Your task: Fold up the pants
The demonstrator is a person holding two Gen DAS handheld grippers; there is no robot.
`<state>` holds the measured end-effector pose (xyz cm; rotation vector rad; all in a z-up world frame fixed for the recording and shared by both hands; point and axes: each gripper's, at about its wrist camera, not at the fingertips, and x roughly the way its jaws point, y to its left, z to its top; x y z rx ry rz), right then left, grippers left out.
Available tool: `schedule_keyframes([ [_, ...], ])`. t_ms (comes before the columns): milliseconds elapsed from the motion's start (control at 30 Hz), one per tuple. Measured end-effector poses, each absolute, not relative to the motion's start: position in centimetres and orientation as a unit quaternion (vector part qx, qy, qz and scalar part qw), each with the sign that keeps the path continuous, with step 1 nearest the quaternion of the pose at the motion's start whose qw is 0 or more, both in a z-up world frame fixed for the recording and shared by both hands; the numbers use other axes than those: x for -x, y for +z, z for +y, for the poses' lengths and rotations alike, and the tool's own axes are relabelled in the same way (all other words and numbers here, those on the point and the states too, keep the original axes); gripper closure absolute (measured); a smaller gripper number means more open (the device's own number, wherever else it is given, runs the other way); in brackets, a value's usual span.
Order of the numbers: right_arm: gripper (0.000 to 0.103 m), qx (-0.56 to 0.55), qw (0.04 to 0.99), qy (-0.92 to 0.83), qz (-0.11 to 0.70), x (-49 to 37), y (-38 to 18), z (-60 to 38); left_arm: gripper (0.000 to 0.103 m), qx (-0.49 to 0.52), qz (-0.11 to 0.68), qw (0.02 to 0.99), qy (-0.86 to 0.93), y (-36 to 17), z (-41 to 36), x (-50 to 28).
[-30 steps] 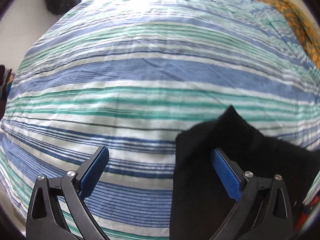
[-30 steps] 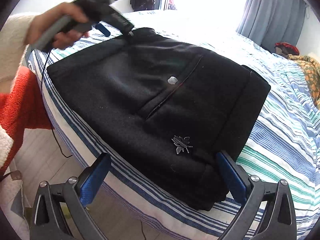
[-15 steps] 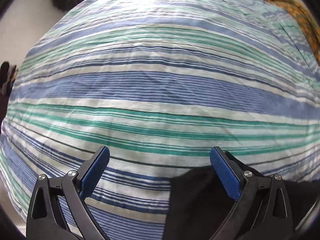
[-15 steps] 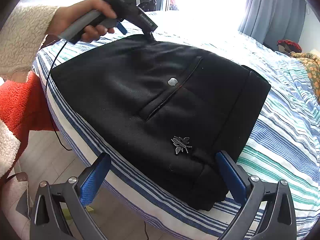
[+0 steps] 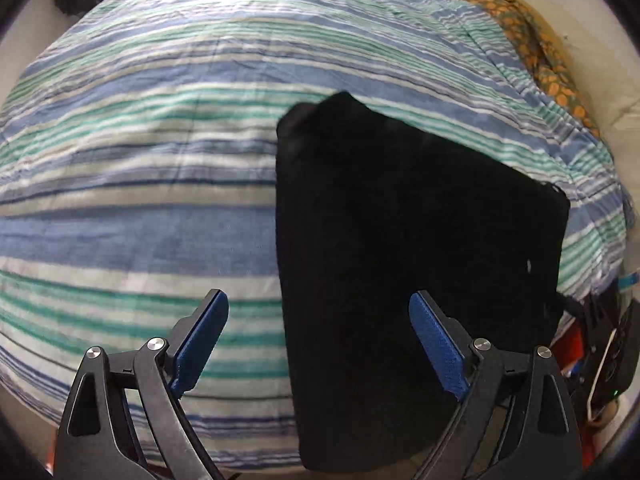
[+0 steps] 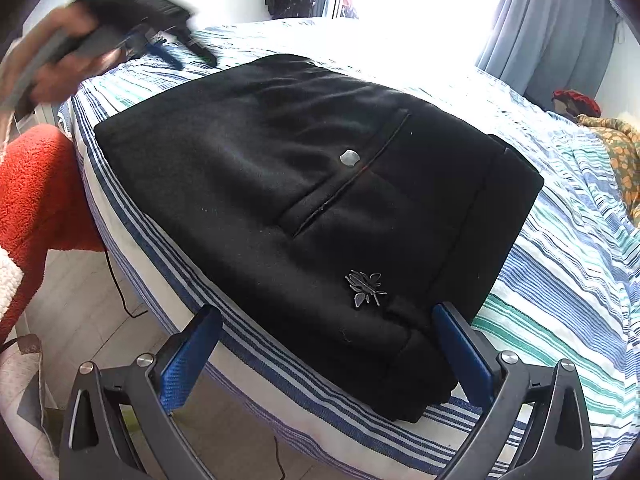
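Note:
The black pants (image 6: 304,200) lie folded in a thick rectangle near the edge of the striped bed (image 6: 560,320); a silver insect emblem and a pocket slit face up. In the left wrist view they (image 5: 400,260) fill the right half. My left gripper (image 5: 318,320) is open and empty, held above the pants' left edge. It also shows blurred in the right wrist view (image 6: 160,48), beyond the pants' far corner. My right gripper (image 6: 328,336) is open and empty, held off the bed's edge in front of the pants' near corner.
An orange patterned cloth (image 5: 540,52) lies at the far right of the bed. An orange fleece (image 6: 36,192) is by the bedside on the left. Tiled floor (image 6: 100,320) lies below the bed's edge. Curtains (image 6: 548,28) hang at the back.
My left gripper has lifted and pulled back, so the whole folded pants come into its view. My right gripper has stayed put. The pants have not moved.

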<state>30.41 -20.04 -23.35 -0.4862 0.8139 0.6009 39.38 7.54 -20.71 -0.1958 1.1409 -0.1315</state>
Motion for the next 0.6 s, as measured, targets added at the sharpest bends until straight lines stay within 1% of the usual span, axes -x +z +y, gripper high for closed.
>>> schedule_keyframes([
  [67, 0.000, 0.184, 0.849, 0.304, 0.390, -30.7, -21.6, -21.2, 0.010, 0.104, 0.542, 0.832, -0.062, -21.8, 7.3, -38.1],
  [100, 0.001, 0.135, 0.853, 0.317, 0.392, -31.0, -20.5, -22.5, 0.010, 0.118, 0.542, 0.830, -0.064, -22.2, 7.5, -37.6],
  [200, 0.001, -0.058, 0.852, 0.338, 0.395, -32.6, -18.6, -28.2, 0.010, 0.169, 0.537, 0.823, -0.076, -22.8, 8.8, -36.9],
  [267, 0.001, -0.172, 0.838, 0.312, 0.414, -34.8, -19.3, -32.2, 0.010, 0.188, 0.536, 0.819, -0.080, -22.7, 9.2, -37.2],
  [300, 0.003, -0.224, 0.825, 0.293, 0.428, -36.0, -20.1, -34.0, 0.010, 0.196, 0.537, 0.816, -0.089, -22.8, 9.3, -37.6],
  [367, 0.012, -0.311, 0.778, 0.301, 0.456, -38.4, -21.9, -36.0, 0.010, 0.208, 0.543, 0.806, -0.105, -23.1, 9.1, -38.4],
  [433, 0.030, -0.342, 0.731, 0.332, 0.489, -40.4, -23.4, -35.9, 0.012, 0.214, 0.548, 0.799, -0.126, -23.3, 8.5, -39.3],
  [467, 0.033, -0.336, 0.717, 0.337, 0.509, -41.1, -23.9, -35.4, 0.013, 0.214, 0.550, 0.796, -0.136, -23.4, 8.1, -39.6],
  [533, 0.036, -0.289, 0.720, 0.319, 0.544, -42.2, -24.3, -34.0, 0.015, 0.205, 0.559, 0.790, -0.144, -23.7, 7.4, -40.3],
  [600, 0.036, -0.255, 0.734, 0.307, 0.549, -42.8, -23.8, -32.9, 0.015, 0.192, 0.572, 0.786, -0.138, -24.2, 6.8, -41.0],
])
